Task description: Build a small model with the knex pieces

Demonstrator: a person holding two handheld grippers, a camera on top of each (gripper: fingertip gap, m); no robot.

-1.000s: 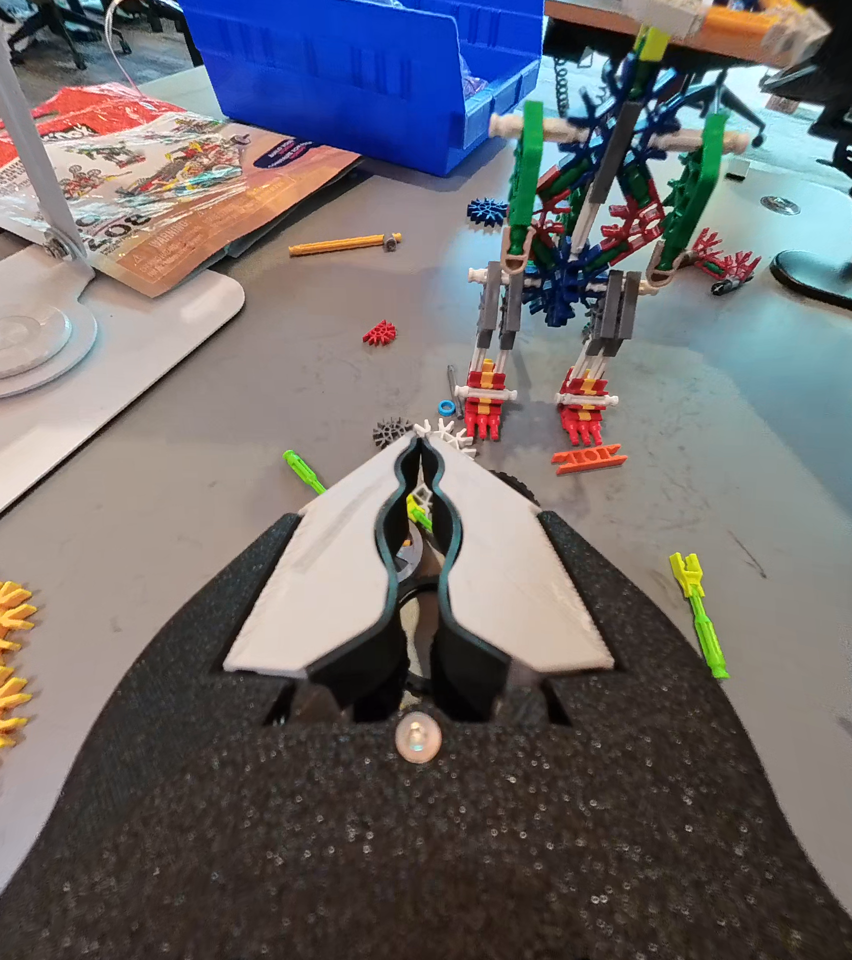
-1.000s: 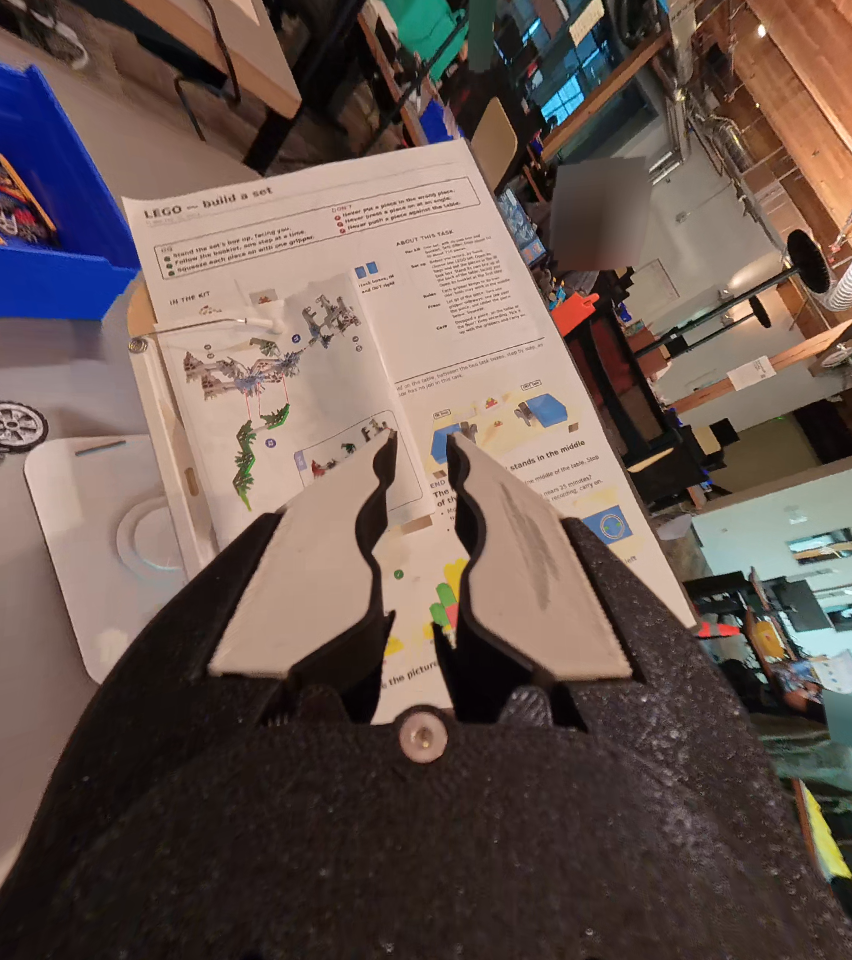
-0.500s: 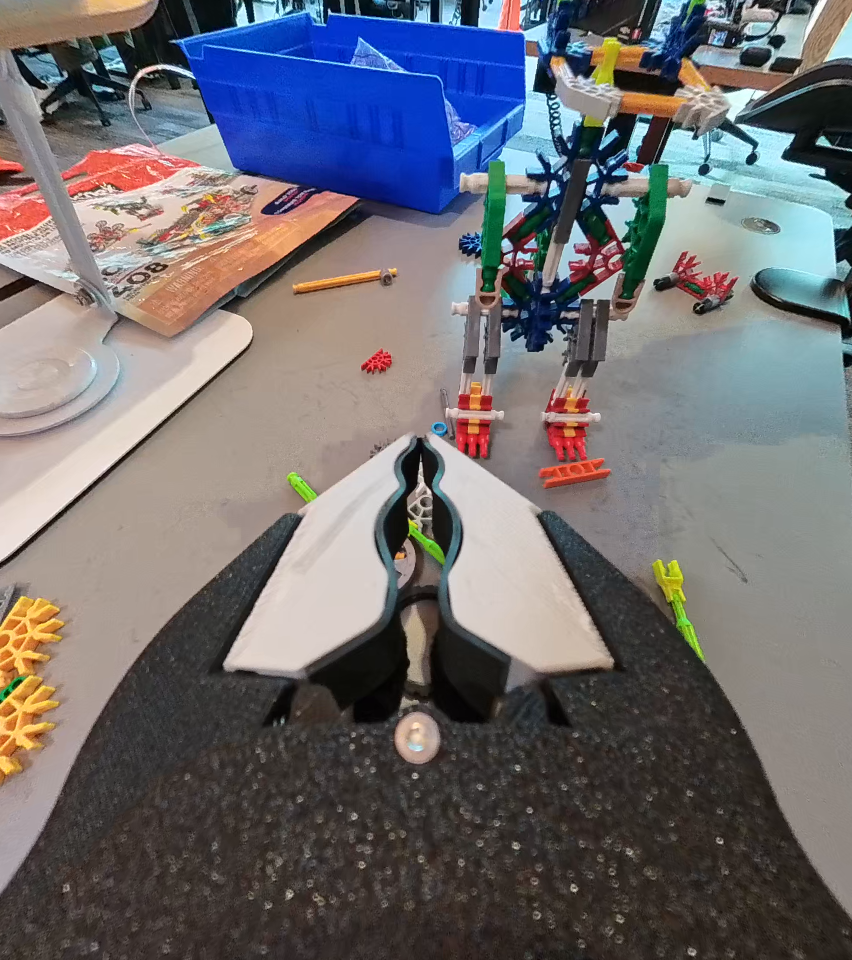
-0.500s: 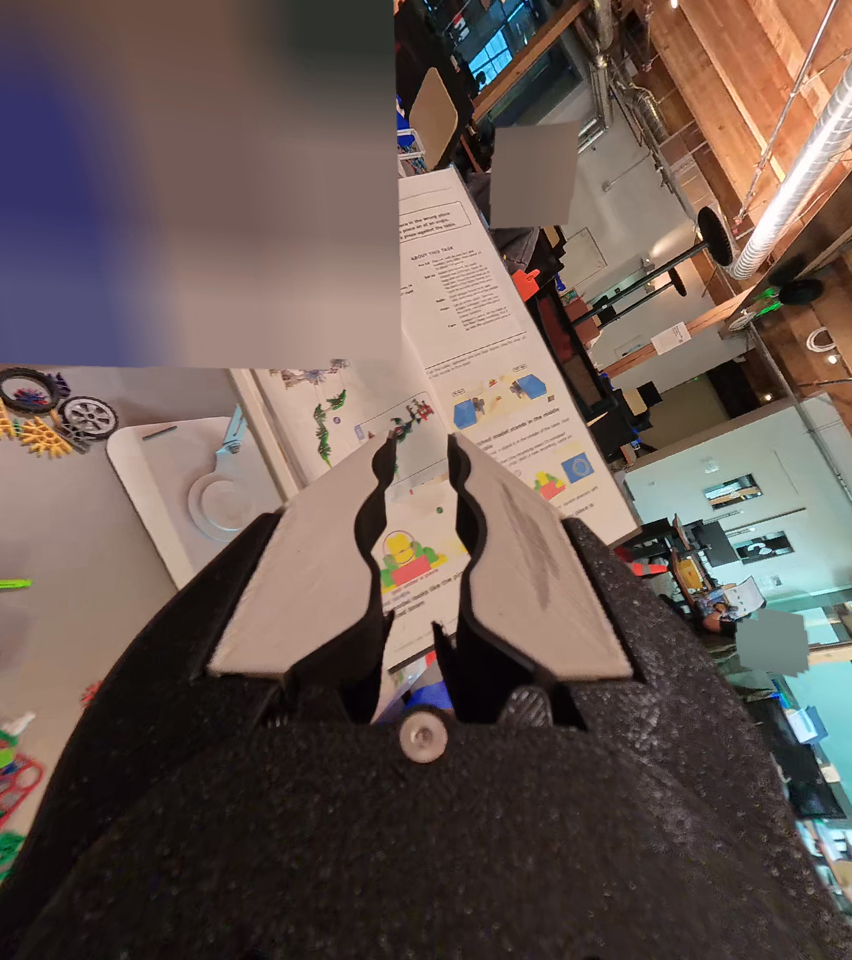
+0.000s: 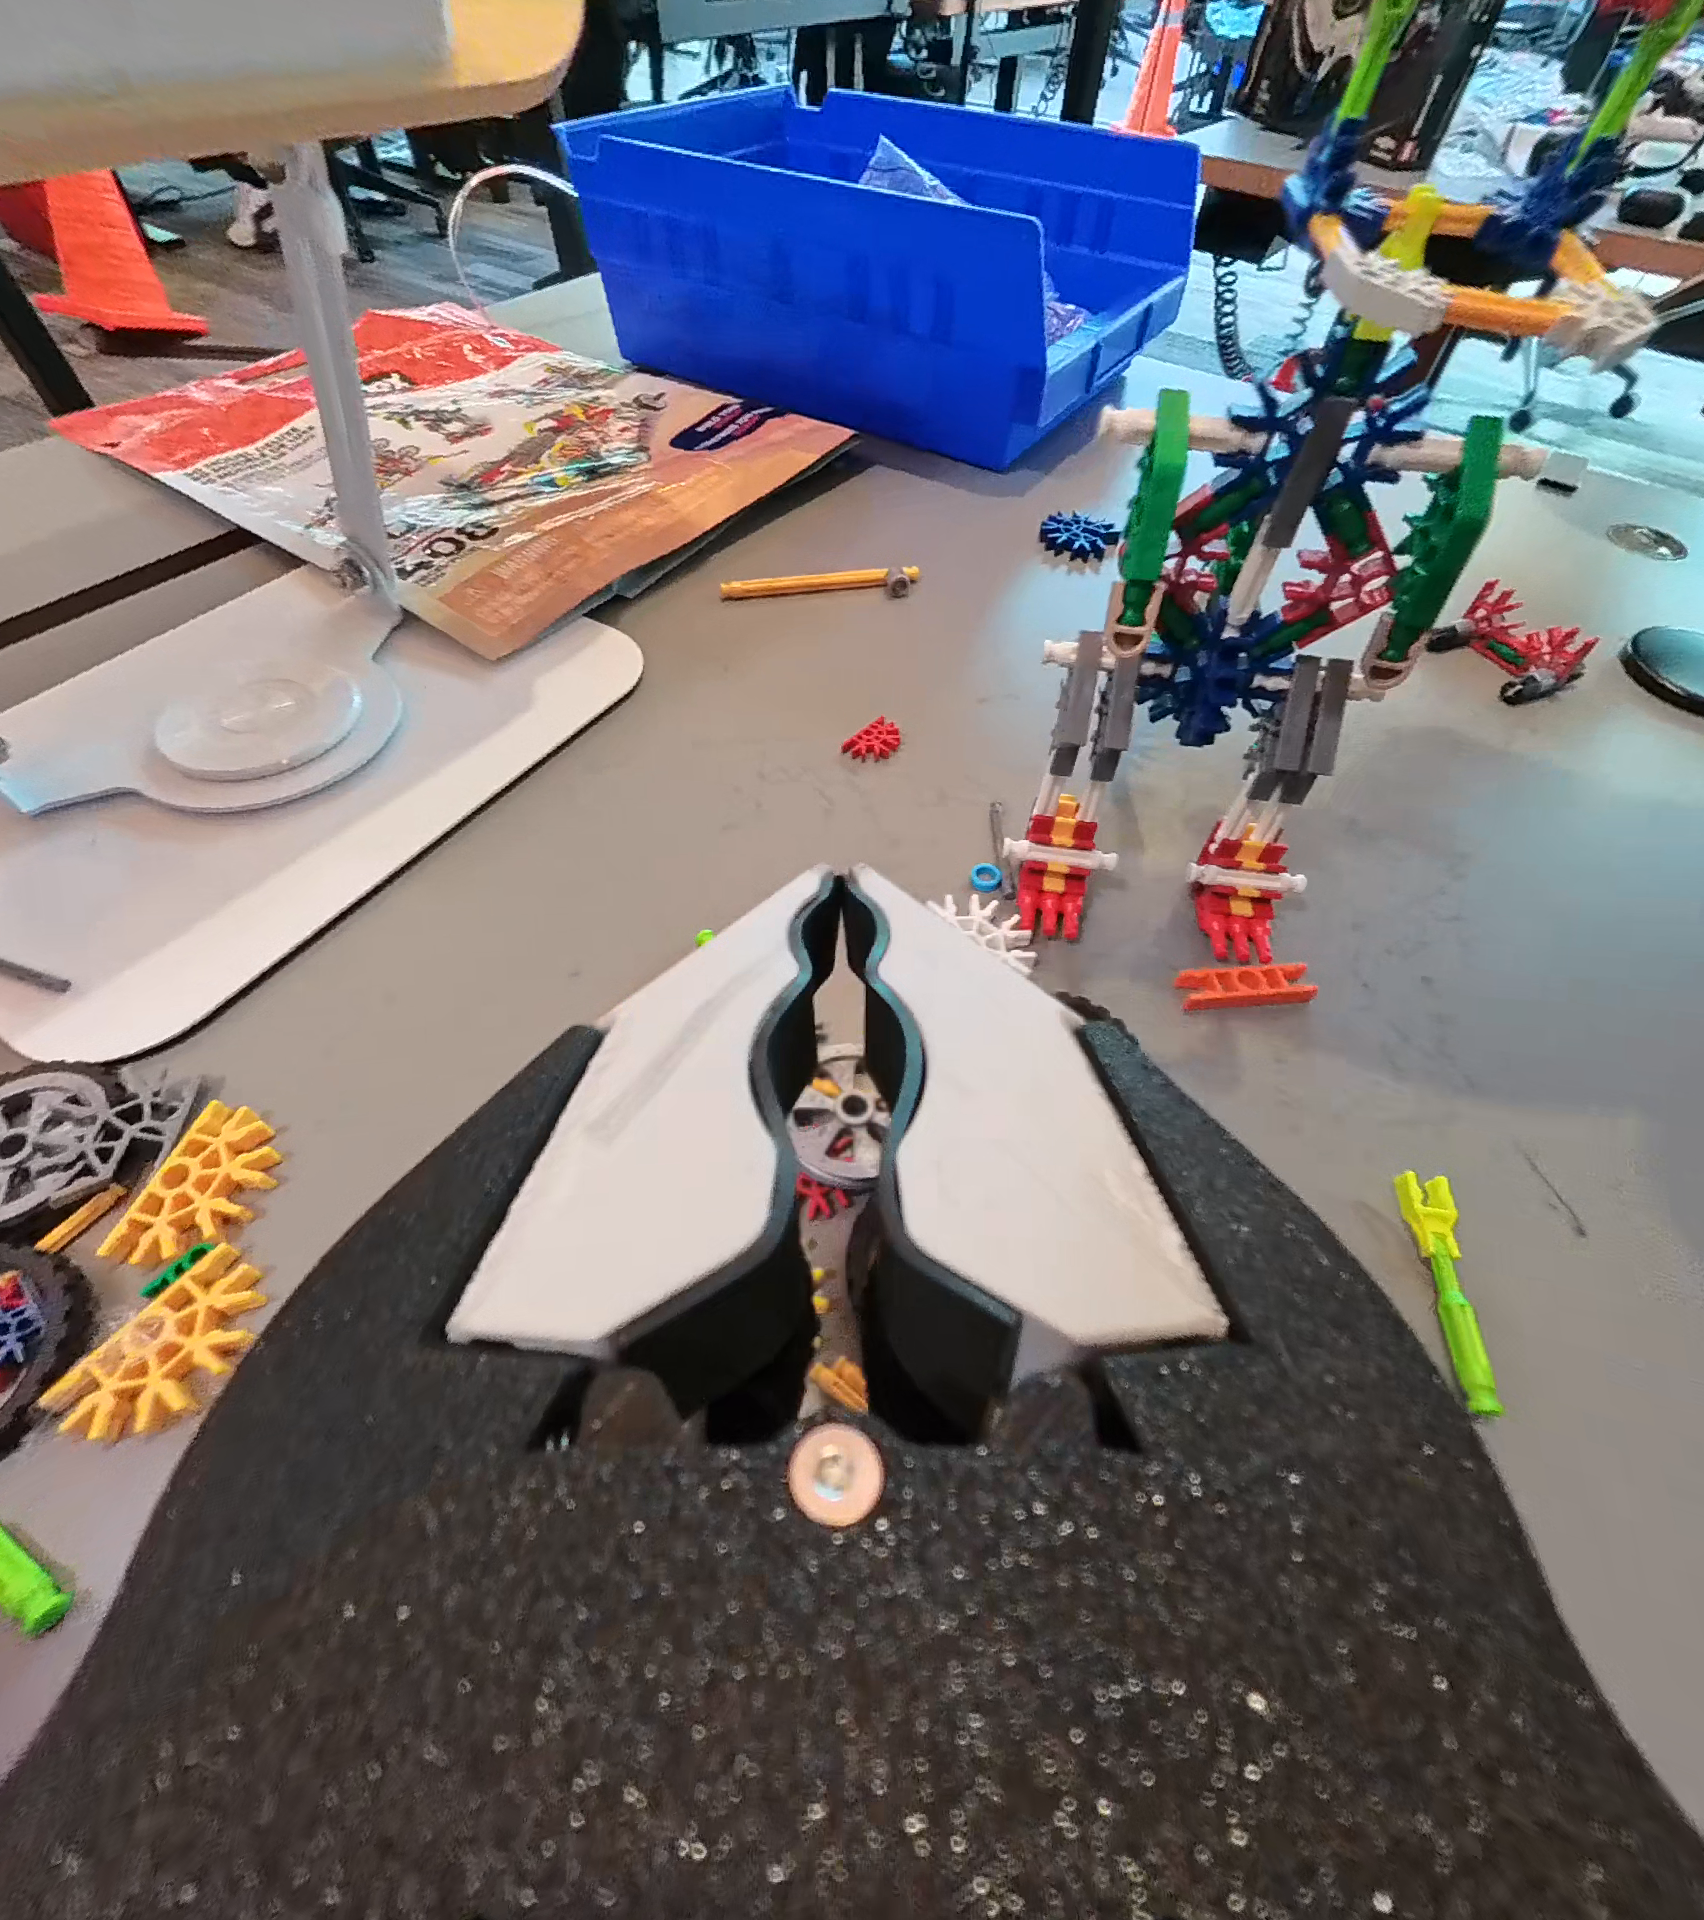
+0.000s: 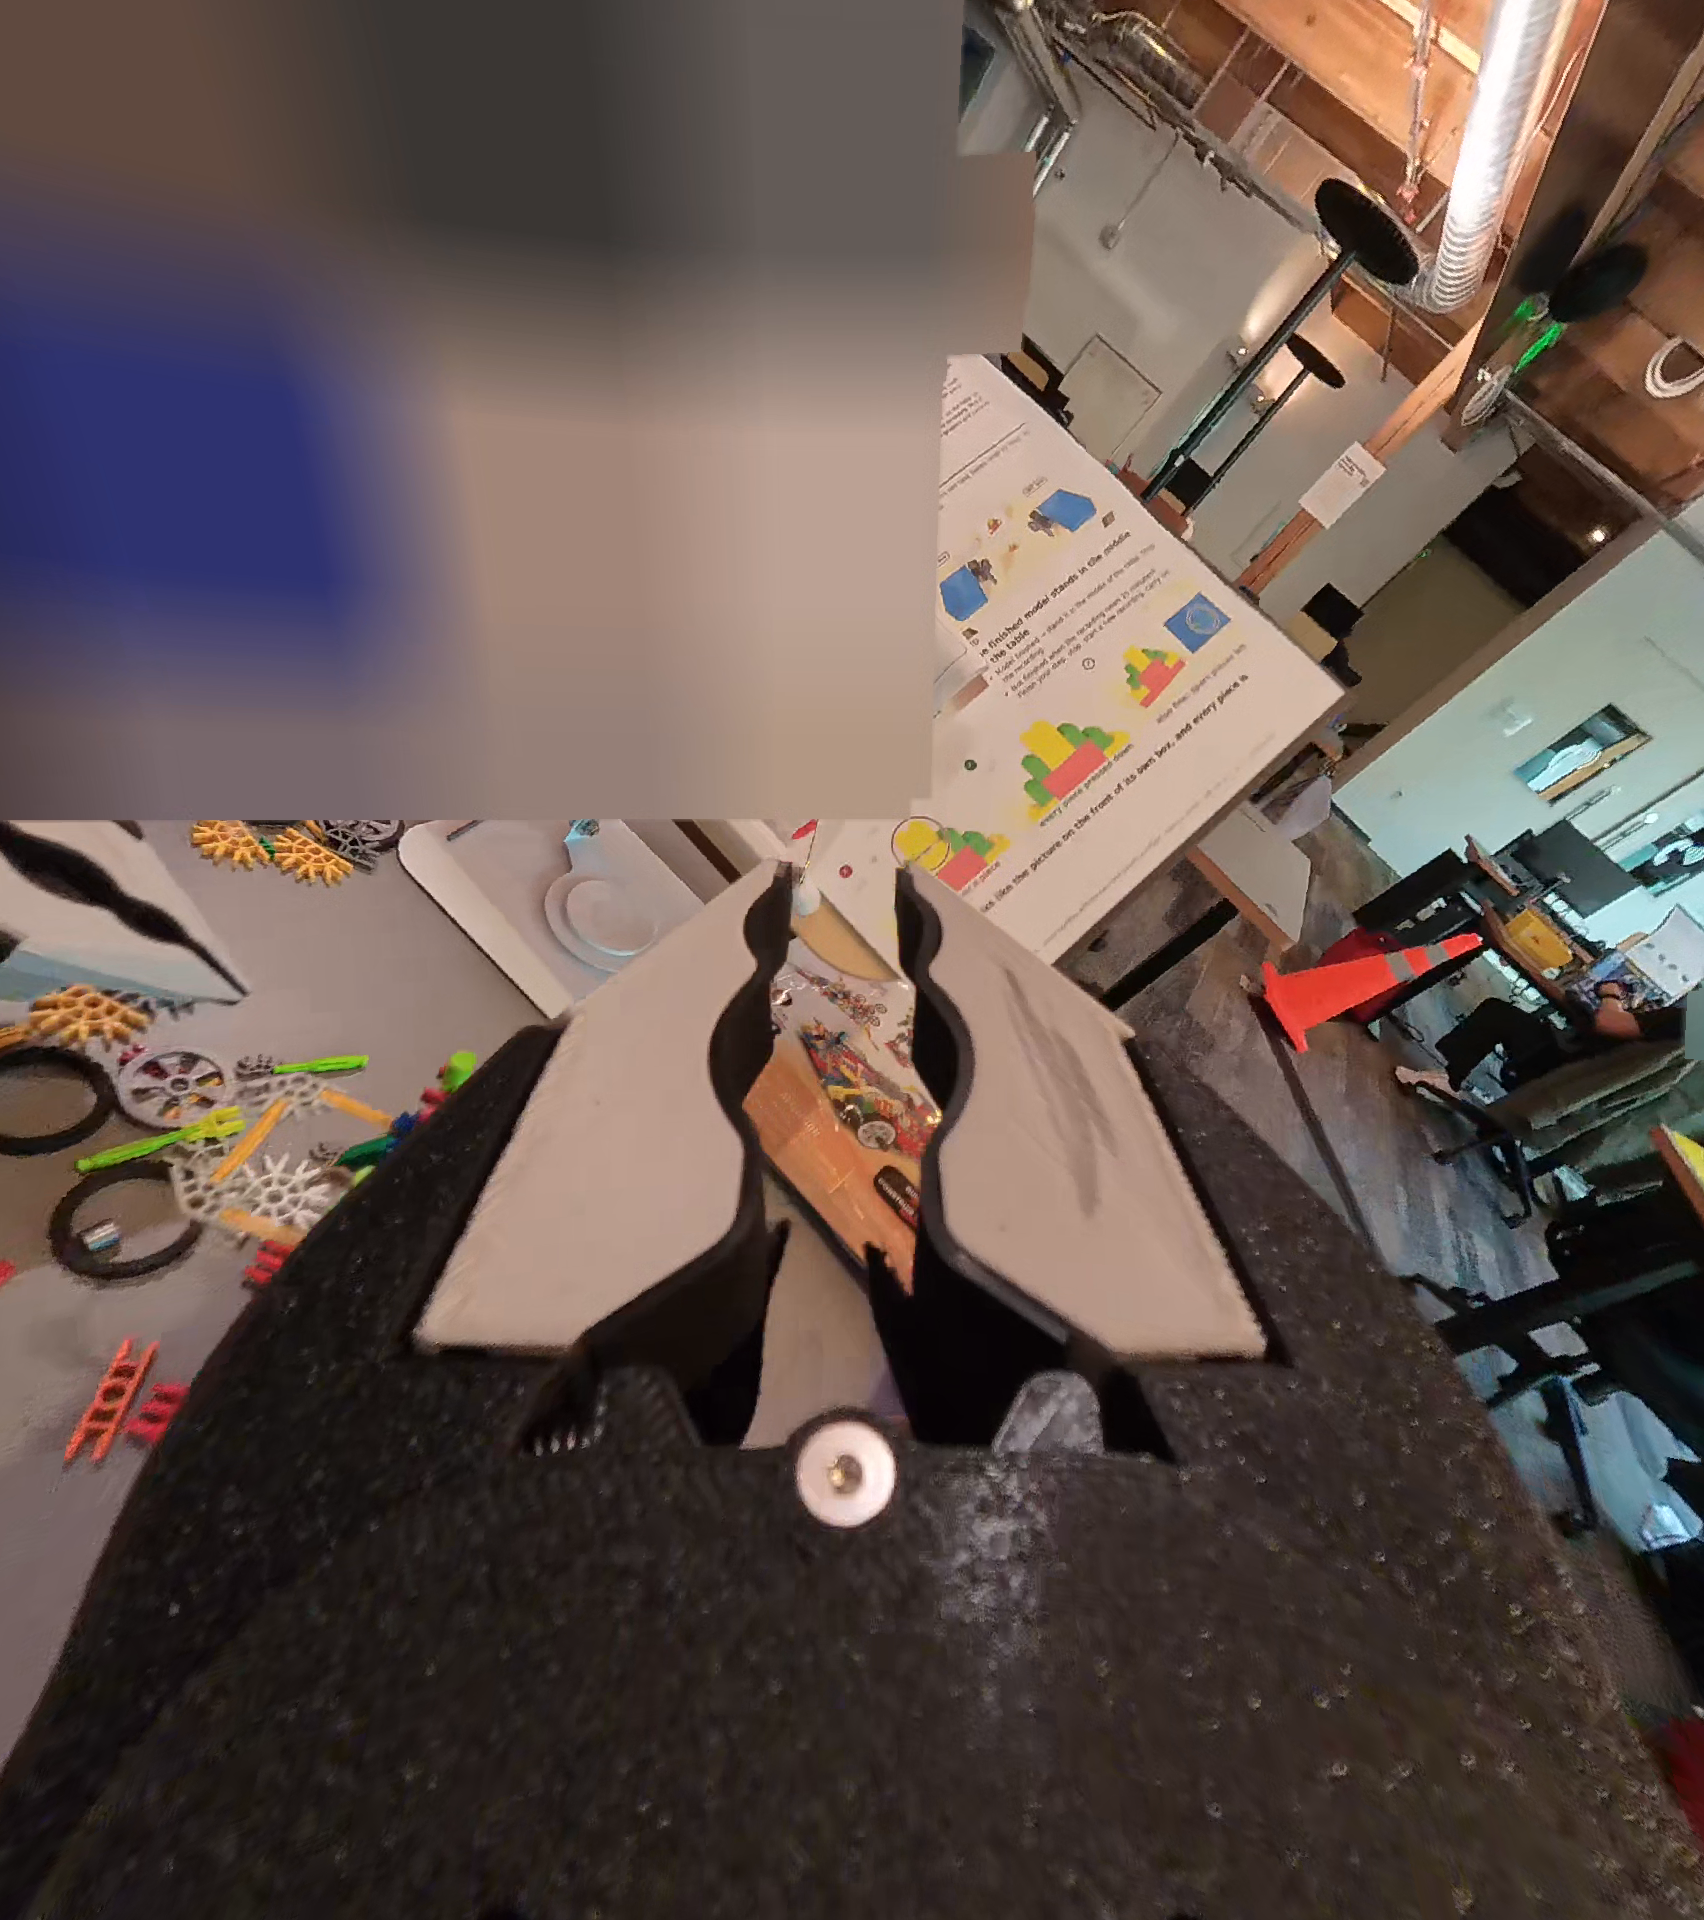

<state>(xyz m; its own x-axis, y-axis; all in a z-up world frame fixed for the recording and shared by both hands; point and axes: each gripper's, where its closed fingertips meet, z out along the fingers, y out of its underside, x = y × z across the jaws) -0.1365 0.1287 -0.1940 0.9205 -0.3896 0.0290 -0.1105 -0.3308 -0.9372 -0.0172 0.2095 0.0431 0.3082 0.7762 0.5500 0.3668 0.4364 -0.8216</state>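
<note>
My left gripper [image 5: 843, 902] has tips together, empty, above tabletop [image 5: 682, 790] w/ a grey wheel [image 5: 840, 1127] beneath it; rod-and-connector robot model [image 5: 1243, 623] stands just ahead-right. My right gripper [image 6: 840, 883] has jaws apart, nothing between, aimed past printed booklet [image 6: 858, 1101] toward instruction sheet [image 6: 1118, 665].

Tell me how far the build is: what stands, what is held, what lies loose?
Standing: a rod-and-connector figure, upright on the table. Held: nothing seen; the left gripper is shut, the right gripper open and empty. Loose on the table: a wheel, yellow connectors, a green rod, among other pieces.
</note>
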